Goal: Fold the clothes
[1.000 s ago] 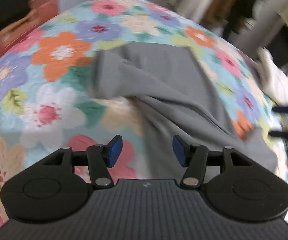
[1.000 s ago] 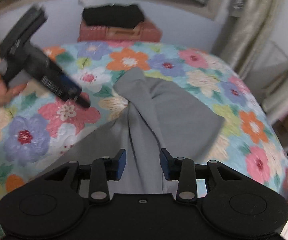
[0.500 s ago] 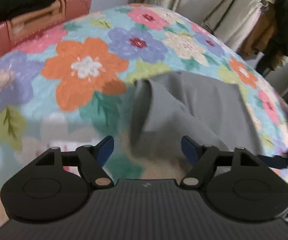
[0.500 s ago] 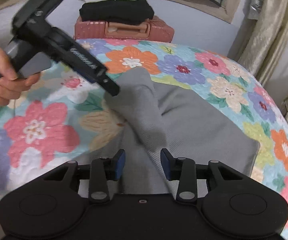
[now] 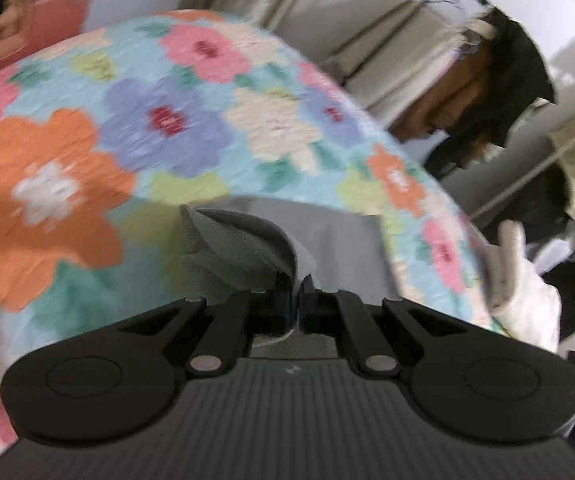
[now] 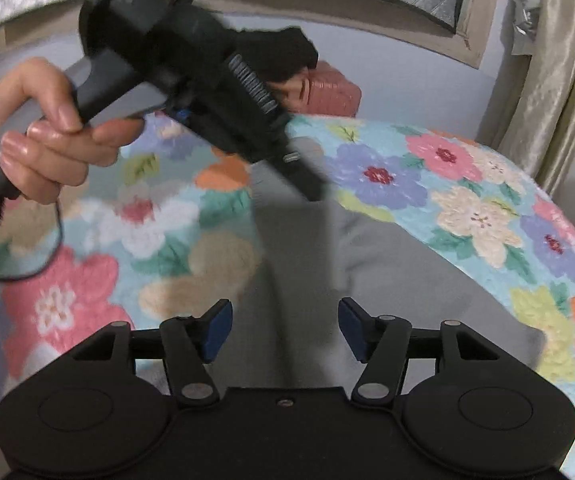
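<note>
Left wrist view: left tongs [image 5: 298, 286] have just been closing and now sit pinched shut on a bunched corner of the grey garment [image 5: 243, 248], cloth gathered up between the pads. Right wrist view: right tongs [image 6: 285, 330] have just been opening, blue pads [image 6: 217, 330] wide apart, nothing between them, hanging over the near part of the same garment [image 6: 387, 280]. Left tongs show there too [image 6: 307, 184], pointing down at the garment's far end, held by a hand [image 6: 43, 136]. Garment lies on the bed, on the floral quilt [image 6: 467, 216], running from near the middle of the bed toward its right edge; far end lifted and creased, the rest mostly flat with one ridge down its length. Judgement: thin knit, light, limp, no stiffness, so it will drape and sag from any single grip and drag on the quilt rather than slide cleanly; not fragile. Best held at corners or hem edges, two grips well apart to keep an edge taut; a pinch mid-panel would only bunch it. Right tongs look placed to take a near corner or hem. Suitcase [image 6: 327, 92] sits beyond the far edge of the bed.
</note>
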Demonstrator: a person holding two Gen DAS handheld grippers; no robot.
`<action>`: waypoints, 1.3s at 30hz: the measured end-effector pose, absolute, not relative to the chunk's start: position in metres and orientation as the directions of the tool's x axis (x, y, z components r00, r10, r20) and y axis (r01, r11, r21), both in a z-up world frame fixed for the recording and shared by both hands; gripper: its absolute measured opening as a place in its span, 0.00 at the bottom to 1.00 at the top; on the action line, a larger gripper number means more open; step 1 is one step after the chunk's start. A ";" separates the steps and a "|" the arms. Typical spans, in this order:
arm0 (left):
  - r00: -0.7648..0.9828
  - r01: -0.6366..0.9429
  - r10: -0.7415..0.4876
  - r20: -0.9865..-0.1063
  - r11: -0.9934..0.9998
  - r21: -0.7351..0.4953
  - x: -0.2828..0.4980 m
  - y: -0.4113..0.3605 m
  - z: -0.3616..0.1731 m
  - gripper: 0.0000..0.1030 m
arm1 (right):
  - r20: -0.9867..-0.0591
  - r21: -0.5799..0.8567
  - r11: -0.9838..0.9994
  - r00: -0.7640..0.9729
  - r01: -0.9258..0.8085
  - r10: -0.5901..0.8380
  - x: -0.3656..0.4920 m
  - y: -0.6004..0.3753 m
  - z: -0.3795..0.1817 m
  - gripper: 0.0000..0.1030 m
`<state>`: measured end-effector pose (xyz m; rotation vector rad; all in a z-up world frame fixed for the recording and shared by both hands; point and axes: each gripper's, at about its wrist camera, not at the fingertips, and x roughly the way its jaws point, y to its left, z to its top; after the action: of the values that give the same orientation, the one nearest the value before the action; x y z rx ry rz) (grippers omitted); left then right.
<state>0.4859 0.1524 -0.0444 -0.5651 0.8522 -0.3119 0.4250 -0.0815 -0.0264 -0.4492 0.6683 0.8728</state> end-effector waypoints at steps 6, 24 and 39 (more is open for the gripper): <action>0.631 0.142 -0.525 -0.571 0.802 -0.580 0.513 0.116 -0.020 0.03 | -0.626 -0.186 0.634 0.588 -0.751 0.513 0.444 -0.080 -0.026 0.61; 0.696 0.142 -0.442 -0.566 0.857 -0.495 0.557 0.074 -0.033 0.34 | -0.694 0.352 0.910 0.592 -0.217 0.410 0.565 -0.229 -0.057 0.08; 0.563 -0.033 -0.469 -0.680 0.810 -0.586 0.572 0.122 -0.134 0.64 | -0.688 0.483 0.853 0.518 -0.195 0.508 0.568 -0.264 -0.079 0.63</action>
<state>0.5716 0.1221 -0.1344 -0.5916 0.9495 -0.2747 0.5677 -0.2641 -0.0791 0.3697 0.9375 0.4331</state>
